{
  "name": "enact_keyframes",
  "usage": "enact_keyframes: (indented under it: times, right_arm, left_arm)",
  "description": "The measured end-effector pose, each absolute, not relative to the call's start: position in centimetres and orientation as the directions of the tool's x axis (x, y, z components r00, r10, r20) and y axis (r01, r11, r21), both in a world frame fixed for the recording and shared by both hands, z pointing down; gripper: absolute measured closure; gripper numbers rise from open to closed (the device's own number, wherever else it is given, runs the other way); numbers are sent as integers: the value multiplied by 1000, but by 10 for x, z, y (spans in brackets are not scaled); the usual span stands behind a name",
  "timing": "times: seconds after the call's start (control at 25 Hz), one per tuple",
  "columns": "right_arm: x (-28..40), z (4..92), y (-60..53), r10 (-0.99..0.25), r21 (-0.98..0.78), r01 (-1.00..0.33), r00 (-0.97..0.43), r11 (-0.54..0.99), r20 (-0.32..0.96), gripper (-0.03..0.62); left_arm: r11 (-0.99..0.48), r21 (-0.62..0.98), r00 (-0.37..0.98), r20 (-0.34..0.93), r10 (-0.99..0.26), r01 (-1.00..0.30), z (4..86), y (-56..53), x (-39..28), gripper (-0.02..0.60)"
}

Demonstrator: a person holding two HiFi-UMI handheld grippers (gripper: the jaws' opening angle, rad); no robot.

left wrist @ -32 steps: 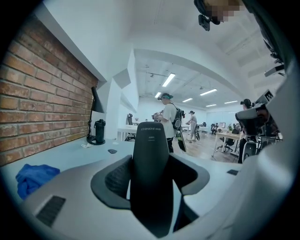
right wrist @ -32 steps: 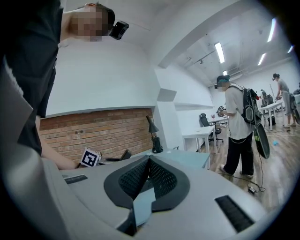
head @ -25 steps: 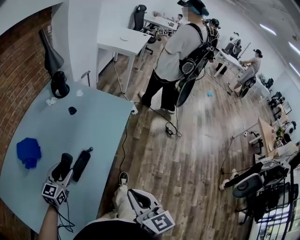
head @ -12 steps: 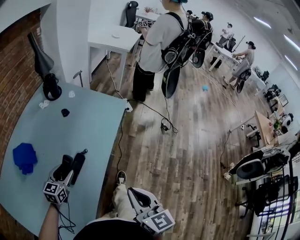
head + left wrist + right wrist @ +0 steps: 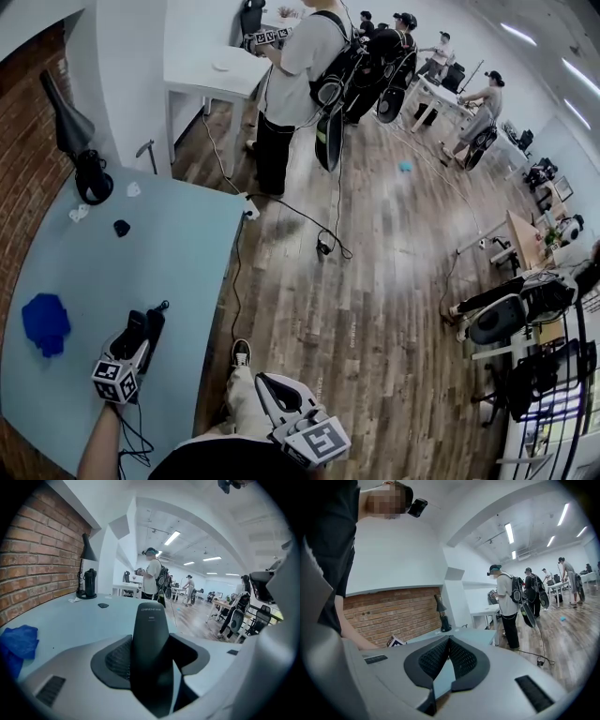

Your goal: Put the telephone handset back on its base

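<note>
Table (image 5: 141, 262) pale blue; cloth (image 5: 45, 322) at left of frame deep blue; handset (image 5: 150, 639) black. Brick wall (image 5: 28, 141) along the left edge red-brown with pale mortar lines; floor (image 5: 375, 309) brown wood grain.

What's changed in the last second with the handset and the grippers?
The left gripper has brought the telephone handset closer to the black base on the table; whether it is seated cannot be told. Nothing taken or let go: its jaws stay clamped on the handset. The right gripper stays shut and empty; the blue cloth has not moved.
</note>
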State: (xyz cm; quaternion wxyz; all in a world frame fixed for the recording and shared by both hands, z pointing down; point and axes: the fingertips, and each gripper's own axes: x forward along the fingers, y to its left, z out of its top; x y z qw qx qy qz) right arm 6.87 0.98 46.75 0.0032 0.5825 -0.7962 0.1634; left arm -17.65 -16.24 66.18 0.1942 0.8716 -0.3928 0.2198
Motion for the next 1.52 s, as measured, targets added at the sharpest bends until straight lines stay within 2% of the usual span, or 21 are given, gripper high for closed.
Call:
enact_keyframes:
  times: [0.6, 1.52]
  right_arm:
    - [88, 473, 3, -936, -263, -942, -271, 209, 224, 589]
    - [87, 476, -2, -934, -256, -944, -270, 208, 234, 589]
  left_arm:
    - [-613, 75, 472, 712, -519, -786, 712, -171, -162, 299]
    - [-661, 59, 467, 755, -461, -748, 728, -169, -154, 293]
